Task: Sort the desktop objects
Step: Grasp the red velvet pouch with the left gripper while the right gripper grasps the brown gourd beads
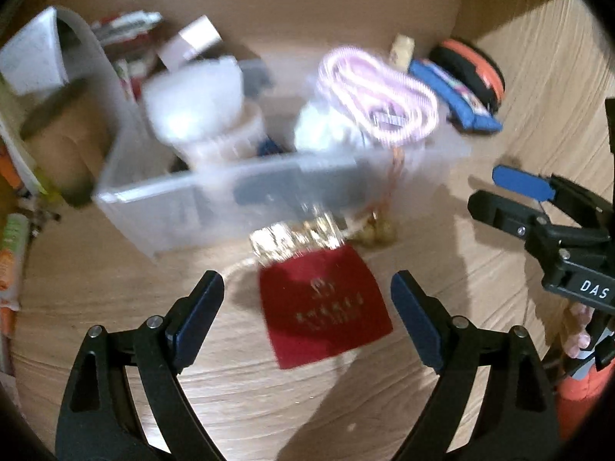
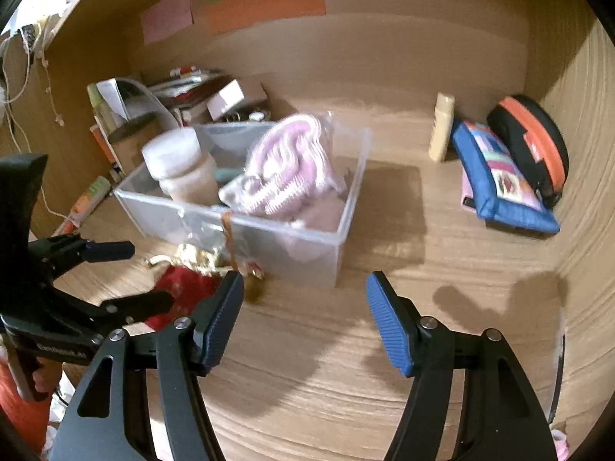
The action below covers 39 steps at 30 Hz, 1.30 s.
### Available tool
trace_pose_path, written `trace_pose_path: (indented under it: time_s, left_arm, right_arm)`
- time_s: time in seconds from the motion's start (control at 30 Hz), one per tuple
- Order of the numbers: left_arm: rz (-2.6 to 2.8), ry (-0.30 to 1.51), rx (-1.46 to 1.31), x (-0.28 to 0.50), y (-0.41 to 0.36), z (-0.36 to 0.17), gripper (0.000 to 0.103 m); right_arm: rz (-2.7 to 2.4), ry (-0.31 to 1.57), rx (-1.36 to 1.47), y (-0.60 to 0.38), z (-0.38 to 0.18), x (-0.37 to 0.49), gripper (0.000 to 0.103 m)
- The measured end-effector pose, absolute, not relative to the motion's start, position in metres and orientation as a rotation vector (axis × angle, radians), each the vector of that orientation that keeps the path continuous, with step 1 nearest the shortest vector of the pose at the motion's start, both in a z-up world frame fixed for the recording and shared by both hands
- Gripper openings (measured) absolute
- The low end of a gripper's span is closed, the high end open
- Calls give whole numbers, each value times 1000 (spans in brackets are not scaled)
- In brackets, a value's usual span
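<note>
A red pouch with gold print and a gold top [image 1: 324, 303] lies on the wooden desk between my open left gripper [image 1: 307, 292] fingers, just in front of a clear plastic bin [image 1: 161, 207]. The bin holds a white-lidded jar [image 1: 196, 103] and a bagged pink coiled cable [image 1: 378, 96]. In the right wrist view the pouch [image 2: 180, 292] lies left of my open, empty right gripper [image 2: 305, 292], beside the bin [image 2: 338, 230]. My left gripper [image 2: 123, 272] shows there at the left, my right gripper [image 1: 496, 196] at the right of the left view.
A blue patchwork pouch [image 2: 496, 180], a black and orange case [image 2: 534, 142] and a cream bottle [image 2: 442, 126] sit at the back right. Books, boxes and a cardboard tube [image 1: 65, 134] crowd the back left. A small gold charm [image 1: 378, 230] lies by the bin.
</note>
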<state>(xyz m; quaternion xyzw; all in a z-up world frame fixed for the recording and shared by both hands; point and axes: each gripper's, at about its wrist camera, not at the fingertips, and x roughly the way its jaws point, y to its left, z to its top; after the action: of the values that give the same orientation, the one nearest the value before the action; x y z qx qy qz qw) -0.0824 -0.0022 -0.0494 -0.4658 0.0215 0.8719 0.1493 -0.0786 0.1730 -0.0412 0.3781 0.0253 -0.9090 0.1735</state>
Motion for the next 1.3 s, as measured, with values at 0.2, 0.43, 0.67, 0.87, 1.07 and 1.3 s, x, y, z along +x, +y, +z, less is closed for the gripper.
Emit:
trace_pose_path:
  time_s: [0.2,0.43,0.67,0.87,1.07,1.3]
  left_arm:
    - [2436,112,-1444,-95,14,-71,89]
    - [2511,193,-1410,-92,21,-73,78]
    - [2572,144,-1376,-80,-2,-66,25]
    - [2599,52,-1361,-67,-26,-65,18]
    - [2661,-52,-1283,-50,-54,-52,18]
    - [2711,-87,-1189,-35,-71,-30,18]
  right_arm:
    - [-2540,64,1126,174,-56,-83,63]
    - [-2468,80,1169,160,-65,-87,63]
    - [-2397,121,1197,135,-74,-96,63]
    - [-2343,132,1238,110,-83,-110,62]
    - [-2340,124,1277,95,-91,-121,50]
    - [-2325,101,1260,91,-90,-120,15]
